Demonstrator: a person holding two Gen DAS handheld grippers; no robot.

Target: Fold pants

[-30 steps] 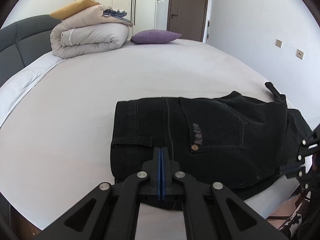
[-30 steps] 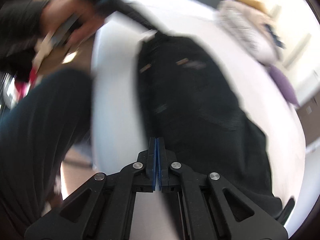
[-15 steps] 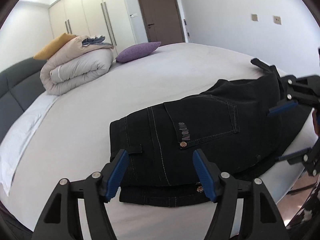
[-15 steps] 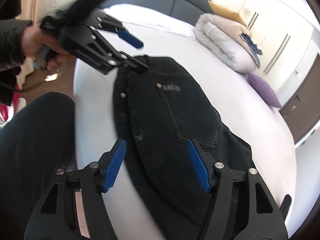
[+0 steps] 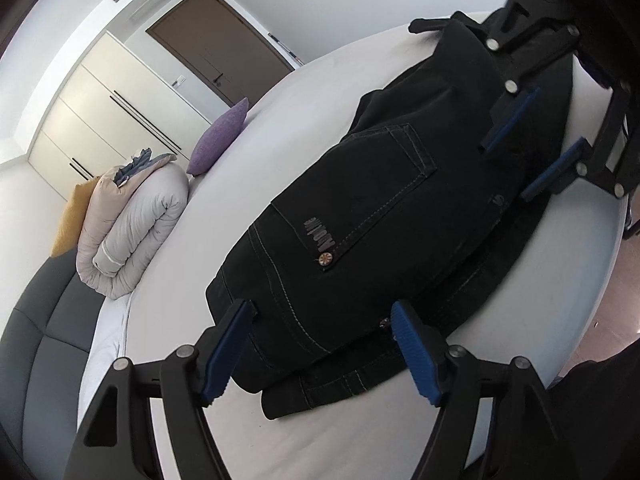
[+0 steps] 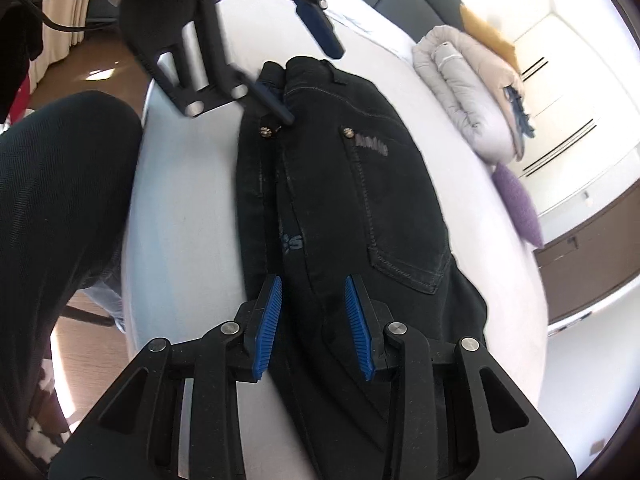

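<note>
Black pants (image 5: 360, 216) lie folded in layers on the white bed (image 5: 280, 120), back pocket up, near the bed's edge. My left gripper (image 5: 320, 348) is open, its blue pads either side of the waistband end. It also shows in the right wrist view (image 6: 304, 52) at the far end of the pants (image 6: 340, 208). My right gripper (image 6: 314, 328) is open, its pads straddling the folded edge at the leg end, and shows in the left wrist view (image 5: 532, 140). Neither holds cloth.
A rolled duvet (image 5: 132, 220) with a yellow pillow and a purple cushion (image 5: 220, 136) lie at the head of the bed. Grey headboard (image 5: 44, 340), wardrobe and brown door behind. The person's leg (image 6: 60, 208) is beside the bed edge.
Both grippers went from shut to open about half a second ago. Since then the left has tilted and closed in on the waistband, and the right has narrowed over the folded edge.
</note>
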